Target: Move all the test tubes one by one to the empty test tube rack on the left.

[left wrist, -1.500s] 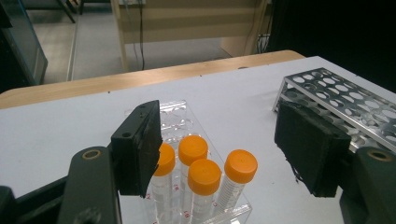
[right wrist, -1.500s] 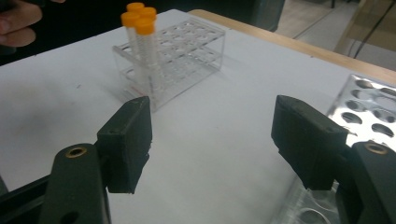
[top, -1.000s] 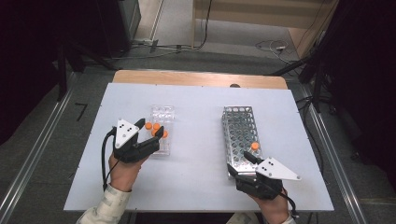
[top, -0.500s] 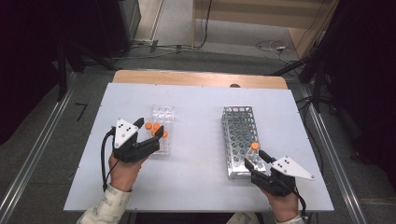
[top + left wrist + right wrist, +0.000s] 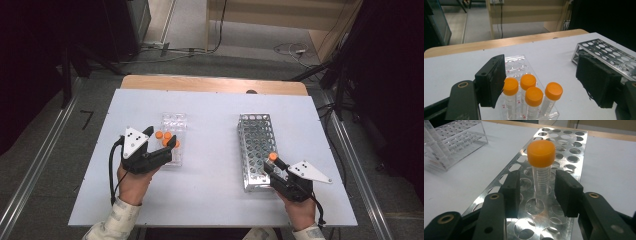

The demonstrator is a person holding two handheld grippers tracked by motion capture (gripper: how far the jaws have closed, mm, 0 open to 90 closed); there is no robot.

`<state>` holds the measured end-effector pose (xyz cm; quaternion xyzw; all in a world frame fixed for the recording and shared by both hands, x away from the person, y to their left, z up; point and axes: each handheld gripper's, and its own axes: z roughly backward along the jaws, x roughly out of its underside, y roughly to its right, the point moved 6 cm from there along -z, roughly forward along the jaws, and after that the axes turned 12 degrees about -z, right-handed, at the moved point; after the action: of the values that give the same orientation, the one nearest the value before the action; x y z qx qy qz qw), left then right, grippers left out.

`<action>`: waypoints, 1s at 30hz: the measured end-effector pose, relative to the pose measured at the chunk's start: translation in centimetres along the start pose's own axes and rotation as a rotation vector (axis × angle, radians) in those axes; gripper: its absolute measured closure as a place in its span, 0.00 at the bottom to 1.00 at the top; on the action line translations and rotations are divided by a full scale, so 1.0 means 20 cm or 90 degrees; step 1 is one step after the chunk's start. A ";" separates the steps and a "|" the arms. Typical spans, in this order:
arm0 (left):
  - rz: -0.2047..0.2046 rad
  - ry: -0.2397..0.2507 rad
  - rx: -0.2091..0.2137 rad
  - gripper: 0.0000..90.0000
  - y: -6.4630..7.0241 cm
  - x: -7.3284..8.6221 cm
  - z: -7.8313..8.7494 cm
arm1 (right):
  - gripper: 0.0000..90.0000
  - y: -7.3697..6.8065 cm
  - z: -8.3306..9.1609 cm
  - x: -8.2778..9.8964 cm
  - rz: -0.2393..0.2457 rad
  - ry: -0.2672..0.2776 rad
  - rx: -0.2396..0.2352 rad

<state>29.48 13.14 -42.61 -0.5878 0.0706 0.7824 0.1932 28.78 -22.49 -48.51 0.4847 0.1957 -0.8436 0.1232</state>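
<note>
Nearest to the person, the right gripper (image 5: 537, 192) has its jaws on both sides of one orange-capped tube (image 5: 541, 170) that stands upright in a hole of the metal rack (image 5: 571, 147). The jaws have just been closing; a small gap is visible on each side of the tube, so the pads do not press it yet. Probably the tube stands in the rack so that it stays straight.

A little farther, the left gripper (image 5: 541, 82) is wide apart around four orange-capped tubes (image 5: 531, 96) at the near end of the clear plastic rack (image 5: 515, 63), and its jaws have just been opening (nothing is squeezed between them). I judge that it stands wide to choose one tube without pushing its neighbours.

Beyond lies the white table (image 5: 210, 105).
</note>
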 end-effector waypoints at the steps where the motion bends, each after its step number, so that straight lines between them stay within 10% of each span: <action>1: 0.000 -0.001 0.001 0.27 0.00 0.00 0.00 | 0.63 0.00 -0.01 0.00 0.002 0.001 0.001; 30: 0.002 0.002 0.004 0.27 0.01 0.00 0.00 | 0.80 -0.03 0.06 -0.16 0.019 0.046 0.030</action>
<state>29.47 13.02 -42.64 -0.5884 0.0740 0.7816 0.1934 29.23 -22.42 -45.16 0.5207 0.1731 -0.8277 0.1175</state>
